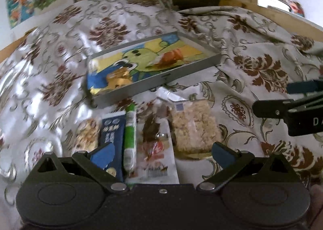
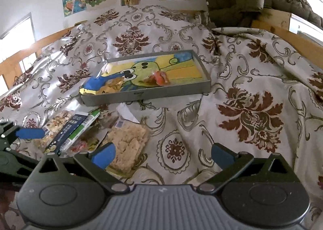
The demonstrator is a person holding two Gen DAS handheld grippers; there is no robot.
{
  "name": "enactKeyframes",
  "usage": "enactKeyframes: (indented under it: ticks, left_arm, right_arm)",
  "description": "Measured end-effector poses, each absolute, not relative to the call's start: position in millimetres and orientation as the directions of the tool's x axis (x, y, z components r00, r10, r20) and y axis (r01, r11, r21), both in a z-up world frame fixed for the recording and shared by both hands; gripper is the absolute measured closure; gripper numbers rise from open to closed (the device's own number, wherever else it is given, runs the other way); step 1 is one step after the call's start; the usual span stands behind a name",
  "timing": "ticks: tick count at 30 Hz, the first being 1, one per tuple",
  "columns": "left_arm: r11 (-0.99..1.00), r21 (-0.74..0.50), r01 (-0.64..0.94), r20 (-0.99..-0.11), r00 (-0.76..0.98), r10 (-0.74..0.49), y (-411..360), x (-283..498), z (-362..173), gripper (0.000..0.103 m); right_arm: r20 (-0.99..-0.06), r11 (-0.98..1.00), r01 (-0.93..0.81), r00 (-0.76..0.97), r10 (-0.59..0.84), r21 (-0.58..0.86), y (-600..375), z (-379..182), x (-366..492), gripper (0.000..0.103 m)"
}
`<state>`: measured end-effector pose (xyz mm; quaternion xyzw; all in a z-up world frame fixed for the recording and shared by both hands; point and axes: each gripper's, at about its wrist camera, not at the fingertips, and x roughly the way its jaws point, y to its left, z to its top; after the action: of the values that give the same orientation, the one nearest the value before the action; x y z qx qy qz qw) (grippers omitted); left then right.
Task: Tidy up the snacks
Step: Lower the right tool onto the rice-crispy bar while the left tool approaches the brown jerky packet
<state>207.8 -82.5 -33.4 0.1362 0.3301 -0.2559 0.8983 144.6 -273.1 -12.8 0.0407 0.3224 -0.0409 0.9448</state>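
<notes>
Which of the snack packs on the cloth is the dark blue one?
The dark blue pack, second from the left in the row, beside the thin green stick. The others are clear or white; only this one has a dark blue wrapper with white print.

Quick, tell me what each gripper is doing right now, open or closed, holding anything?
Left gripper: jaws open, holding nothing.
Right gripper: jaws open, holding nothing.
</notes>
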Motion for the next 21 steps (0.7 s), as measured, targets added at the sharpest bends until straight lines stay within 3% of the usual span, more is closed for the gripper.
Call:
enactKeyframes:
  ticks: [4, 7, 15, 17, 21]
  left_arm:
    - [0.774, 0.123, 0.621, -0.644, 0.643, -0.414, -87.1, 210.7, -35.7, 0.001]
    - [0.769, 0.092, 0.632, -0.643, 0.627, -0.439, -84.8, 210.4, -36.5, 0.001]
    - [0.743, -0.028, 0.669, -0.683, 0.53, -0.502, -88.9, 221.0, -50.8, 0.009]
    - [0.743, -0.058, 0.667, -0.705, 0.499, -0.504, -88.9, 225.6, -57.0, 0.011]
    - [0.754, -0.098, 0.649, -0.717, 0.479, -0.506, -86.0, 235.4, -64.9, 0.011]
  right_arm:
    - [-0.551, 0.995, 0.016, 0.833, 0.041, 0.098, -274.9, -11.7, 146.0, 0.0]
    - [-0.533, 0.99, -0.049, 0.838, 0.112, 0.13, -276.3, -10.8, 155.1, 0.0]
    - [-0.614, 0.98, -0.153, 0.764, 0.198, 0.126, -277.0, -31.0, 193.8, 0.0]
    - [-0.659, 0.968, -0.162, 0.709, 0.251, 0.194, -282.5, -38.0, 207.6, 0.0]
    - [-0.653, 0.927, -0.147, 0.672, 0.349, 0.345, -296.8, -50.5, 223.7, 0.0]
